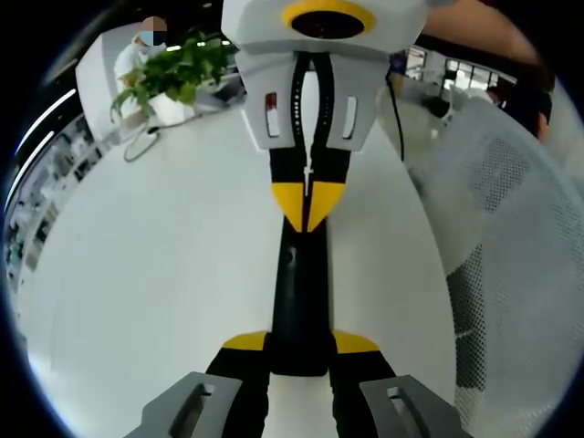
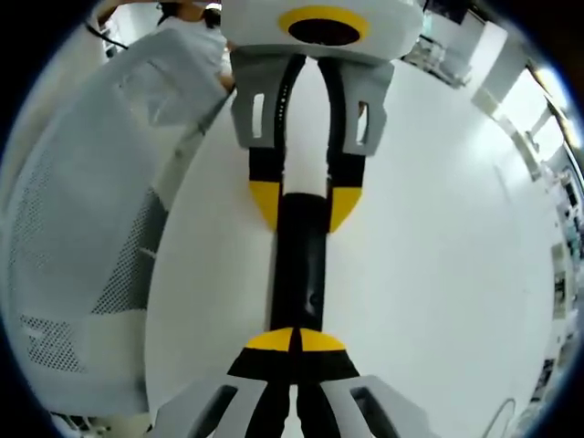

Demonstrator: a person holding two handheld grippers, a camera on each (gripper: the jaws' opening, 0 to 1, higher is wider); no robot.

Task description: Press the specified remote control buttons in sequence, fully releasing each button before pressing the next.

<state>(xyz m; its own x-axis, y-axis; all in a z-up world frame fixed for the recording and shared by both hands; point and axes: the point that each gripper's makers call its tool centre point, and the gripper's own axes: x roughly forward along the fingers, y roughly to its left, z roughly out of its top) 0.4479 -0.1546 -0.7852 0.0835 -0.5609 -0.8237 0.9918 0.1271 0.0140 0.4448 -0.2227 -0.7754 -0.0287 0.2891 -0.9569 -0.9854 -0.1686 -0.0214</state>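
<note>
A long black remote (image 1: 297,292) lies lengthwise on the white table (image 1: 164,274). My left gripper (image 1: 299,343) is shut on its near end, one yellow-tipped jaw on each long side. In the right gripper view the same remote (image 2: 297,246) runs away from me, with the left gripper (image 2: 303,197) clamped around its far end. My right gripper (image 2: 297,339) is shut, its yellow tips pressed together over the remote's upper face. In the left gripper view the right gripper (image 1: 310,199) comes down from the top onto the remote's far end. Whether a button is pressed is hidden.
A white mesh chair (image 1: 511,228) stands close beside the table, and the same chair (image 2: 82,228) is on the left in the right gripper view. A potted green plant (image 1: 173,73) and a thin cable (image 1: 137,146) sit at the far table edge. A person (image 1: 132,59) stands beyond.
</note>
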